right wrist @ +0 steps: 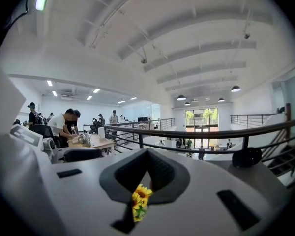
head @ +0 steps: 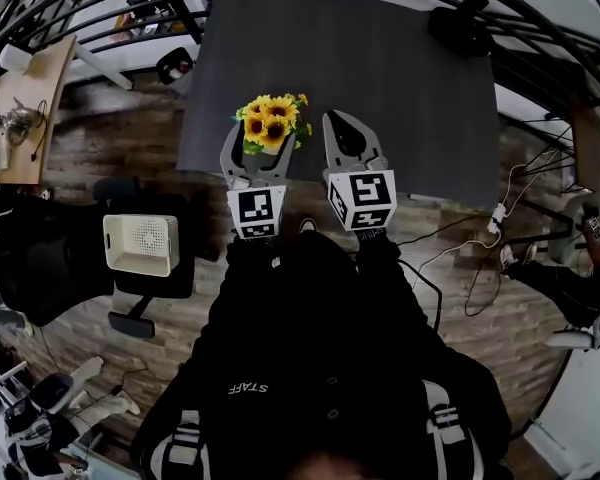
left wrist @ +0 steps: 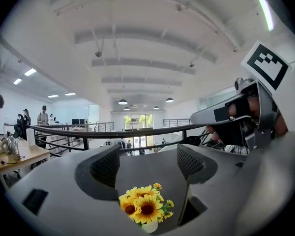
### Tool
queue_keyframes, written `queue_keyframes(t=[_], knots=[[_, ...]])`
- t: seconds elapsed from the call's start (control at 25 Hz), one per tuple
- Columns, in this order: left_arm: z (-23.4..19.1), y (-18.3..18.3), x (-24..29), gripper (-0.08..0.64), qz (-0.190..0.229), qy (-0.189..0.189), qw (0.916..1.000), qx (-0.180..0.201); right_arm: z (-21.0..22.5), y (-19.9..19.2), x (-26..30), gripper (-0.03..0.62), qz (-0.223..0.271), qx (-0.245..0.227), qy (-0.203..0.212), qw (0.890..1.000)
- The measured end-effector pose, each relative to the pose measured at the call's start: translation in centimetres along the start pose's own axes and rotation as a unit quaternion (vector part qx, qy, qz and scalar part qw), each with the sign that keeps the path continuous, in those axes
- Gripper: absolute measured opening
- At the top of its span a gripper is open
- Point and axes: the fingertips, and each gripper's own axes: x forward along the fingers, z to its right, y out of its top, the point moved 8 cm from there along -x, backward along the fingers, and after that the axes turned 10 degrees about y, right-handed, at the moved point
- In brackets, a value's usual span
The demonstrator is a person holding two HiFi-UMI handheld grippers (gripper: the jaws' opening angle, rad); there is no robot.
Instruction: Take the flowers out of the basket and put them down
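Note:
A bunch of yellow sunflowers (head: 271, 120) stands in a small white pot (left wrist: 150, 226) near the front edge of a dark grey table (head: 380, 68). No basket shows. Both grippers are held high above the table. My left gripper (head: 258, 148) is open, and the sunflowers (left wrist: 143, 208) show far below, between its jaws (left wrist: 148, 163). Nothing touches its pads. My right gripper (head: 338, 120) hangs just right of the flowers with its jaw tips met, holding nothing. In the right gripper view the flowers (right wrist: 140, 199) show through the slit below its shut jaws (right wrist: 147, 155).
A white box (head: 140, 243) rests on a black chair at the left. A wooden desk (head: 25, 108) with people (right wrist: 69, 124) at it stands beyond a railing (left wrist: 113, 132). Cables (head: 480, 258) trail across the wooden floor at the right. A black object (head: 460, 28) sits on the table's far corner.

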Motion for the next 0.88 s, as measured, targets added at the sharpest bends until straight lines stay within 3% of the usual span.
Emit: queue_keyframes(t=[0.48, 0.68, 0.88], knots=[[-0.9, 6.5, -0.2, 0.065, 0.016, 0.060, 0.9980, -0.002, -1.2, 4.0, -0.7, 0.012, 0.025, -0.026, 0.009, 0.999], [-1.3, 7.9, -0.3, 0.008, 0.025, 0.066, 0.9975, -0.002, -1.6, 5.6, -1.0, 0.012, 0.044, -0.036, 0.008, 0.998], [-1.0, 9.1, -0.7, 0.002, 0.031, 0.061, 0.9976, -0.003, -1.7, 6.3, -1.4, 0.012, 0.056, -0.040, 0.005, 0.998]])
